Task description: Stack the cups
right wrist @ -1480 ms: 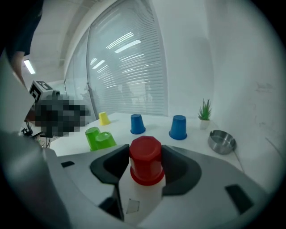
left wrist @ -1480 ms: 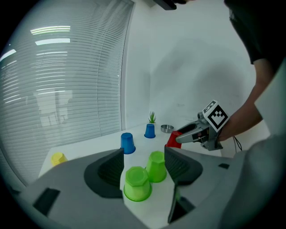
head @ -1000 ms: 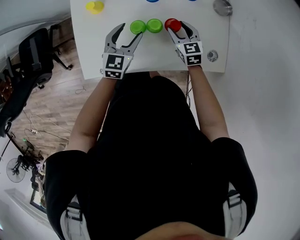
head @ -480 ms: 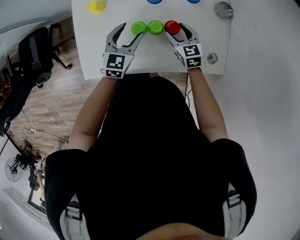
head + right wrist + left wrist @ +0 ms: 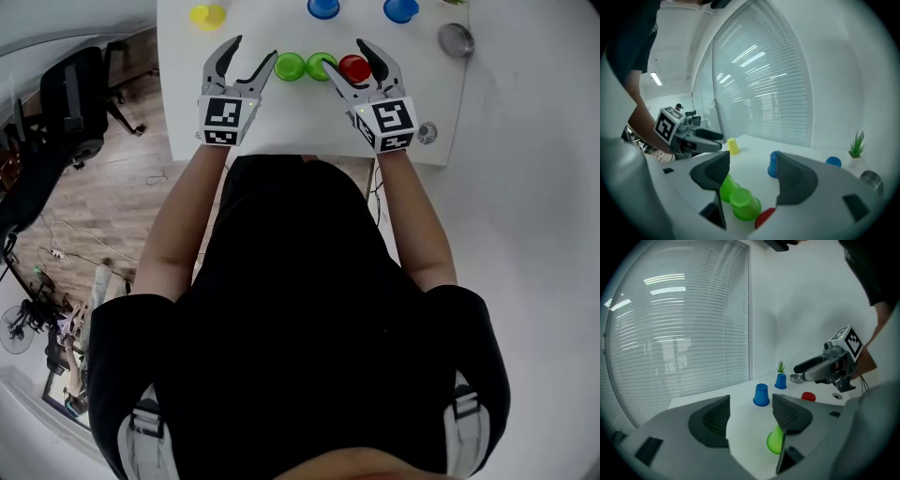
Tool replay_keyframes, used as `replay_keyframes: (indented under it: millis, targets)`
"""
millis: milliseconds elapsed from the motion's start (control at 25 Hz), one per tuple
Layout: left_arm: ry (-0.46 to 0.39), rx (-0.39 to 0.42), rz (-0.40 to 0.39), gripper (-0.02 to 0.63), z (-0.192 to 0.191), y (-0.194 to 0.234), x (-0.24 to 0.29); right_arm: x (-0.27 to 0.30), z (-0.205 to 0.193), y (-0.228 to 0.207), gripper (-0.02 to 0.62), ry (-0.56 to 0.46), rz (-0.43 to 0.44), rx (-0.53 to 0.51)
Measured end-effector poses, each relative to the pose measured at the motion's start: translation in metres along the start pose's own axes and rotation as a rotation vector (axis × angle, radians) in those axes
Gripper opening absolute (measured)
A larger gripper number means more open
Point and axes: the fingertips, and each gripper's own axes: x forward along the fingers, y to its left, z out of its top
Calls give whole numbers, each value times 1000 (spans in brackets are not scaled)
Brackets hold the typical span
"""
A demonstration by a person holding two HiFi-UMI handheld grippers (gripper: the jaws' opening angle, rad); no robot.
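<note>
No stack yet, as far as I can see. The green cups (image 5: 290, 66) stand side by side on the surface (image 5: 281, 122), with the red cup (image 5: 354, 67) just beside them. The yellow cup (image 5: 207, 15) and blue cups (image 5: 323, 7) stand apart farther back. My right tool (image 5: 343, 54) has just been opening; it hangs wide over the red cup, gripping nothing. My left tool (image 5: 250, 56) is wide and empty. I judge all the stacking remains.

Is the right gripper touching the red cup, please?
Apart. The left gripper view shows the right gripper, jaws just opening and empty, above the red cup, gap between.
</note>
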Motion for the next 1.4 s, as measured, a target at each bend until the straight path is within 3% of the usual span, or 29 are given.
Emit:
replay_keyframes:
  millis: [240, 600, 920, 1200, 1320, 1400]
  targets:
    - [18, -48, 141, 296, -10, 67, 8, 27, 43, 30, 307, -70, 74, -17]
    - [78, -90, 297, 308, -45, 137, 15, 50, 48, 63, 307, -55, 145, -83]
    - [110, -129, 313, 310, -68, 168, 33, 64, 49, 70, 305, -42, 142, -63]
    - [130, -127, 281, 307, -81, 174, 47, 52, 45, 57, 290, -36, 99, -39]
    - [123, -121, 262, 226, -78, 172, 47, 43, 41, 54, 288, -27, 80, -33]
    - [111, -125, 260, 225, -72, 168, 46, 37, 38, 49, 287, -26, 69, -34]
